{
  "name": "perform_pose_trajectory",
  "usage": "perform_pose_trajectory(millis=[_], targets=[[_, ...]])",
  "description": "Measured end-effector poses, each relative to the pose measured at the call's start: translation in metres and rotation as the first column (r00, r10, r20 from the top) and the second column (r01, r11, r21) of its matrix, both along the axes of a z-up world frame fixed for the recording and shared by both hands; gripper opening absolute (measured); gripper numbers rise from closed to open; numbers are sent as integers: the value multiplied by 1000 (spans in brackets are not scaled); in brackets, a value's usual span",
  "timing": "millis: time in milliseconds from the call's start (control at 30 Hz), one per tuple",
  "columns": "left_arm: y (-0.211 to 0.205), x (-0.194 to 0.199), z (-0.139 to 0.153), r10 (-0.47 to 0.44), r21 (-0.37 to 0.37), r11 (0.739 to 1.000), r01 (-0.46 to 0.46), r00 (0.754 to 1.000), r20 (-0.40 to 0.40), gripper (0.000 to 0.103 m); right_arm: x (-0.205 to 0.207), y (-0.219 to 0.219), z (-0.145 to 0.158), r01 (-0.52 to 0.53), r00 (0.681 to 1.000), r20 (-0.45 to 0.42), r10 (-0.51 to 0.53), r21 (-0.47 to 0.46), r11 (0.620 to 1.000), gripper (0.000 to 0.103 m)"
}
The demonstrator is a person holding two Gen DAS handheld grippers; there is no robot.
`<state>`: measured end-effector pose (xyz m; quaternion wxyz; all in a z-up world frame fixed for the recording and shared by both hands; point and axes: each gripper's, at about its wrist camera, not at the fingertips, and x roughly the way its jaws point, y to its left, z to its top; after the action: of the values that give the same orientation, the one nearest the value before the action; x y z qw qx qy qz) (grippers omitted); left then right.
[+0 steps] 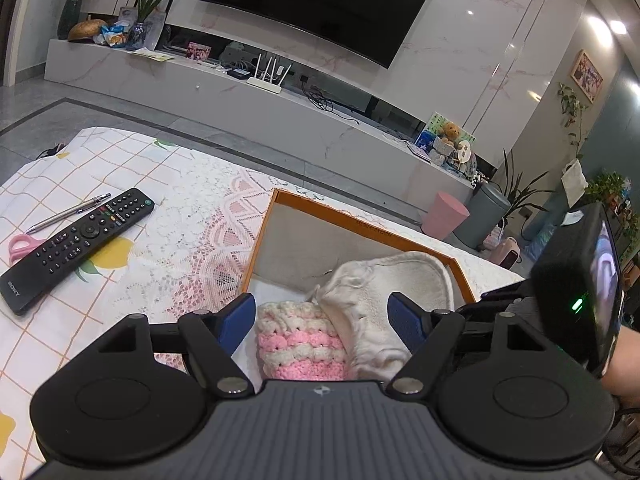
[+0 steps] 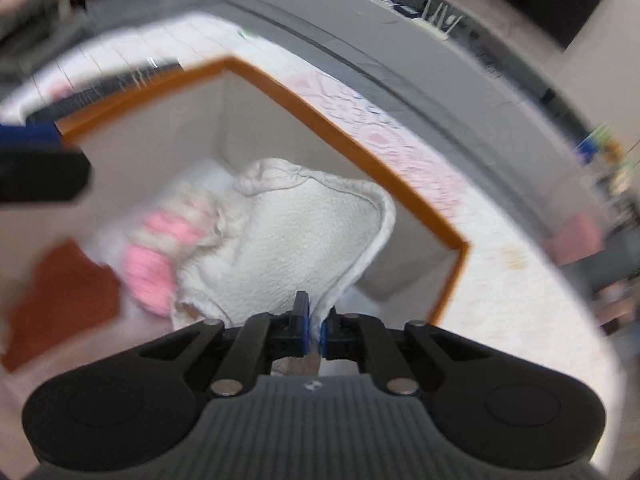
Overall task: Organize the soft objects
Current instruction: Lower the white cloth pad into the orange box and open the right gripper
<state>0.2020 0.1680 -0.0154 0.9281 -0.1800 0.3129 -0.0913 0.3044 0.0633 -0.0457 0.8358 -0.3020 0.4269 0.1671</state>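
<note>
An orange-rimmed box (image 1: 362,222) stands on the table and shows in the right wrist view (image 2: 332,128) too. Inside lie a pink-and-white crocheted piece (image 1: 298,344) and a white fleecy cloth (image 1: 384,292). My left gripper (image 1: 322,322) is open and empty, its blue pads either side of both soft things, above the box. My right gripper (image 2: 315,330) is shut on an edge of the white cloth (image 2: 288,240), which drapes over the pink piece (image 2: 160,256). A brown cloth (image 2: 60,300) lies at the box's left. The right view is blurred.
A black remote (image 1: 76,248), a pen (image 1: 68,214) and pink scissors (image 1: 20,246) lie on the lace-and-check tablecloth (image 1: 168,240) left of the box. Beyond the table edge are floor, a TV cabinet (image 1: 248,96), a pink bin (image 1: 446,216) and a grey bin (image 1: 482,216).
</note>
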Motion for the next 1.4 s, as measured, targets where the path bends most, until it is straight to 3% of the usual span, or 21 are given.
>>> perform_pose_trajectory(millis=[67,100,167,233,400,500,567,633,733,800,900,1033,1100,1233,1400], targets=[[-1,0,0,-4,13,1000,4,1000,2,88,-4,6,-5,-14,999,31,17,-99,995,5],[-2,0,-1,-6,17,1000,6,1000,3,88,-5,6,-6,-13,999,35,17,-121,993,11],[-2,0,-1,-7,25,1000,7,1000,3,88,-7,5,-3,-18,999,30,22,-107,994,21],[-2,0,-1,-10,28,1000,10,1000,4,88,-11,1,5,-20,999,48,24,-77,997,49],[-4,0,-1,-13,45,999,13,1000,13,88,-28,-10,34,-31,991,133,31,-4,1000,55],[-6,-1,-1,-17,65,998,15,1000,20,88,-25,-17,52,-52,989,145,42,66,996,50],[-7,-2,-1,-20,75,997,18,1000,23,88,-13,-21,62,-35,991,132,13,166,986,36],[-7,-2,-1,-23,79,997,21,999,24,88,-1,-24,63,-4,999,51,-10,260,966,8],[-7,-2,-1,-27,83,996,24,999,26,88,18,-19,48,24,996,-92,8,339,940,0],[-7,-2,-2,-31,94,995,28,999,28,88,33,-14,28,63,974,-224,22,364,929,0],[-9,-1,-2,-32,105,994,29,999,27,88,43,0,-1,68,948,-316,36,311,948,0],[-11,1,-4,-43,110,993,41,999,17,88,48,11,-29,83,941,-336,-27,153,985,0],[-12,1,-5,-46,118,992,44,999,14,88,51,11,-33,114,940,-331,-81,81,990,0],[-12,1,-5,-45,123,991,43,999,11,88,43,25,-37,72,963,-256,-85,-60,996,0],[-12,0,-4,-45,120,992,43,999,10,88,27,27,-20,72,981,-179,-74,-15,997,2]])
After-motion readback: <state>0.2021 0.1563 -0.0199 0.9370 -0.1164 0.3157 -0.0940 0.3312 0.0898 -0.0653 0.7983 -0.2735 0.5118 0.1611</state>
